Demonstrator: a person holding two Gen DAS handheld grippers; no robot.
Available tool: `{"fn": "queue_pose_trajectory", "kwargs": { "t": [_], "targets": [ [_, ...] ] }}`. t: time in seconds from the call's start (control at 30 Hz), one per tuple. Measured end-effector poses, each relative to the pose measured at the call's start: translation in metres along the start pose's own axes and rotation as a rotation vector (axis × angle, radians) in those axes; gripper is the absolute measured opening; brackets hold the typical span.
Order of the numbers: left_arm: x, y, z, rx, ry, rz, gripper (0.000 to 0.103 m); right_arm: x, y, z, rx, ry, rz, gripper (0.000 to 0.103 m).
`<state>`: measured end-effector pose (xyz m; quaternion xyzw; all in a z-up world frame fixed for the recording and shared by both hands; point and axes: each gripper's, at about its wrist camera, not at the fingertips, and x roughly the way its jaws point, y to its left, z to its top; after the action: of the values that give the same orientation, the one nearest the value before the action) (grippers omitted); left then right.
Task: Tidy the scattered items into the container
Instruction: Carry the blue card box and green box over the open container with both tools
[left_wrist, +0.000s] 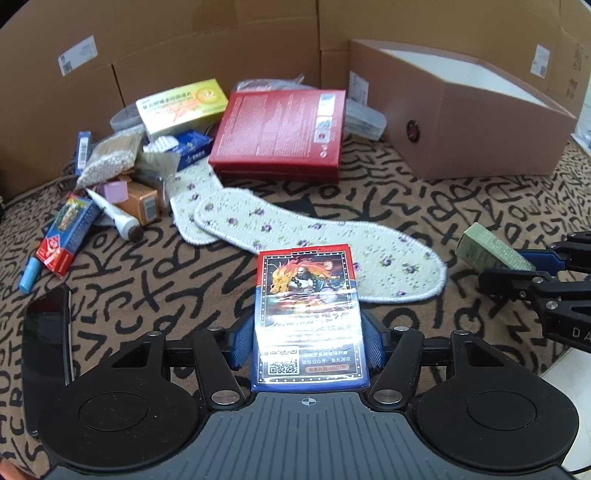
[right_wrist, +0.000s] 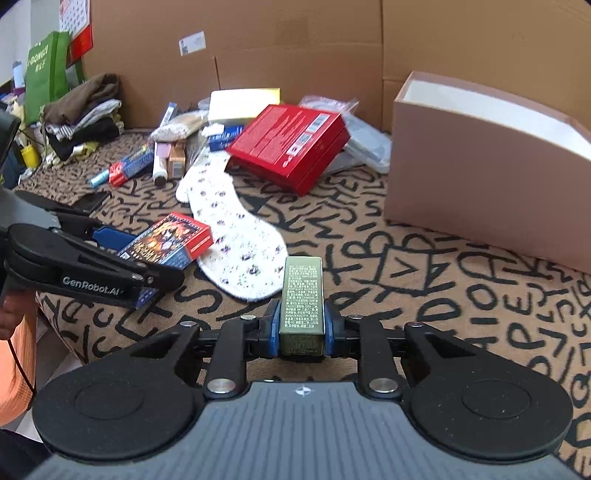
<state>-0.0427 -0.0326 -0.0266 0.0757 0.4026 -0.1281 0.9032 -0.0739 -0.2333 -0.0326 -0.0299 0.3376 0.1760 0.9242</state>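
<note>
The card pack (left_wrist: 309, 317) sits nearest the left wrist camera, its long axis running straight out along the left gripper (left_wrist: 309, 343), whose fingers (left_wrist: 373, 343) clamp its two long sides. The slim green box (right_wrist: 303, 301) lies the same way in the right gripper (right_wrist: 302, 328), fingers narrow and pressed on its flanks. Both items hang above the patterned surface (right_wrist: 424, 258), near the floral insoles (left_wrist: 317, 236). The open brown container (right_wrist: 491, 162) stands ahead and to the right of both; the right hand looks nearer, so its box should probably go in first, lifted over the near wall.
</note>
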Motion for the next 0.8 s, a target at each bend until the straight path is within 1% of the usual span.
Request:
{"fn": "queue_pose_trajectory", "kwargs": {
  "t": [0.1, 0.23, 0.47, 0.57, 0.7, 0.8],
  "targets": [
    [-0.011, -0.006, 0.007, 0.014, -0.031, -0.022, 0.061, -0.009, -0.003, 0.004, -0.002, -0.026, 0.000, 0.026],
    [-0.019, -0.018, 0.027, 0.045, -0.076, -0.045, 0.061, -0.017, -0.008, 0.012, -0.012, -0.064, -0.008, 0.026],
    [-0.027, -0.051, 0.075, 0.104, -0.181, -0.103, 0.061, -0.036, -0.026, 0.038, -0.030, -0.152, -0.056, 0.026],
    [-0.027, -0.065, 0.097, 0.116, -0.211, -0.127, 0.061, -0.043, -0.038, 0.050, -0.036, -0.186, -0.077, 0.026],
    [-0.022, -0.086, 0.128, 0.129, -0.225, -0.163, 0.061, -0.052, -0.058, 0.070, -0.047, -0.219, -0.105, 0.026],
    [-0.015, -0.104, 0.154, 0.132, -0.235, -0.193, 0.061, -0.055, -0.079, 0.089, -0.047, -0.220, -0.118, 0.026]
  ]
}}
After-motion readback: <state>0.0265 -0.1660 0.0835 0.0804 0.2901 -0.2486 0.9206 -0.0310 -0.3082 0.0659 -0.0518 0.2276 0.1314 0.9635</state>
